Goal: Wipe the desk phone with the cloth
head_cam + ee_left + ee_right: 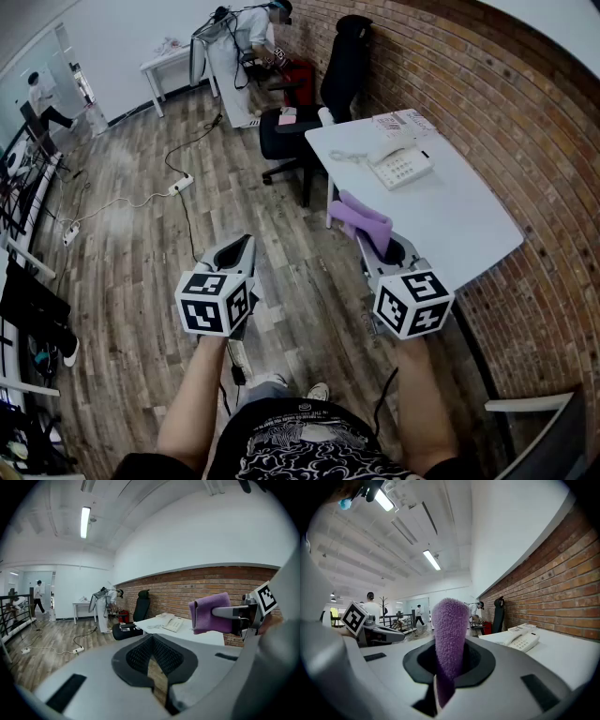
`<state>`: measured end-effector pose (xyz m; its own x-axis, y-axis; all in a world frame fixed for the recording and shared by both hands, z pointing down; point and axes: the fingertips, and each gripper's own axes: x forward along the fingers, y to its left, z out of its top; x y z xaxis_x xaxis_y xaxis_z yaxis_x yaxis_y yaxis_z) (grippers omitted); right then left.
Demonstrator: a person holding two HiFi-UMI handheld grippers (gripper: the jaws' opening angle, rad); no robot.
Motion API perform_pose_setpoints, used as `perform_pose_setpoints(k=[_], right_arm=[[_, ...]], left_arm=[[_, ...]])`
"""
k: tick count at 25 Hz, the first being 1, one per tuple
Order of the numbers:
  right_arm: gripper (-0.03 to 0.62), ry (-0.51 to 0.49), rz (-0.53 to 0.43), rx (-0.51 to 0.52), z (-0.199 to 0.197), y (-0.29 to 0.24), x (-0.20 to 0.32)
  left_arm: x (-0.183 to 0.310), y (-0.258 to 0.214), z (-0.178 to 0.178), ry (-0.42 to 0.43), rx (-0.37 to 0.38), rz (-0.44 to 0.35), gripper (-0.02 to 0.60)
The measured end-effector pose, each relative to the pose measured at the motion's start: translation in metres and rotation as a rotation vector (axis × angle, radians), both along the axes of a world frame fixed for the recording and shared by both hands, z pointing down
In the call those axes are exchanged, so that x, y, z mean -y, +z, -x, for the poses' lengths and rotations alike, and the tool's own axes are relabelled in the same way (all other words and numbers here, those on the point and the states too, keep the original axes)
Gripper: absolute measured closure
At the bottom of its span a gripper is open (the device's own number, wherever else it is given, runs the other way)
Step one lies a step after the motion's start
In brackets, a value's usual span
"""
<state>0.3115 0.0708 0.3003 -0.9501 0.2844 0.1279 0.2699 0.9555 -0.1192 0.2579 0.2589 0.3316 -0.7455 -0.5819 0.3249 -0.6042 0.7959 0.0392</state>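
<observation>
Purple cloth (pixel 362 217), folded, one item, pinched in the right gripper (pixel 367 240).

Head view: both grippers are held out over the wood floor at the near corner of the white table (pixel 469 230). The left gripper (pixel 240 247) is off to the side, over the floor. The desk phone (pixel 401 167) lies near the table's far end, well apart from both grippers, with its handset on the cradle, a cord trailing beside it and papers beyond it. Wiping is not yet begun.

Left gripper view: the jaws are pressed together at the tips with nothing between them. The cloth-bearing gripper shows at right, the phone on the table beyond.

Right gripper view: the jaws are clamped on the cloth, which stands up past the tips in a thick roll. The phone sits right of it, farther along the table.

Hazards, judged:
- The phone looks light, so a hard stroke could slide it along the table or against the papers.
- The handset only rests in place, and a sideways wipe may knock it off.
- The cord may snag the cloth.
- The grip is narrow, so drag could pull the cloth free.
- The free gripper could steady the phone.
</observation>
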Motion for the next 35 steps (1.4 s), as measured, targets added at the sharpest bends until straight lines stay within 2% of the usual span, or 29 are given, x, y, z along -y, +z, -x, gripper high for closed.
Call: perform_pose_setpoints(k=[7, 14, 23, 35], right_arm=[[0.551, 0.006, 0.012, -0.015, 0.012, 0.008, 0.001], [0.551, 0.016, 0.011, -0.040, 0.040, 0.020, 0.004], [0.551, 0.084, 0.012, -0.068, 0.111, 0.032, 0.016], [0.551, 0.275, 0.013, -0.110, 0.196, 0.032, 0.036]], left_arm=[[0.004, 0.004, 0.013, 0.011, -0.010, -0.005, 0.575], [0.016, 0.012, 0.043, 0.042, -0.020, -0.005, 0.575], [0.037, 0.021, 0.128, 0.116, -0.038, -0.016, 0.575], [0.080, 0.024, 0.240, 0.328, -0.075, -0.034, 0.575]])
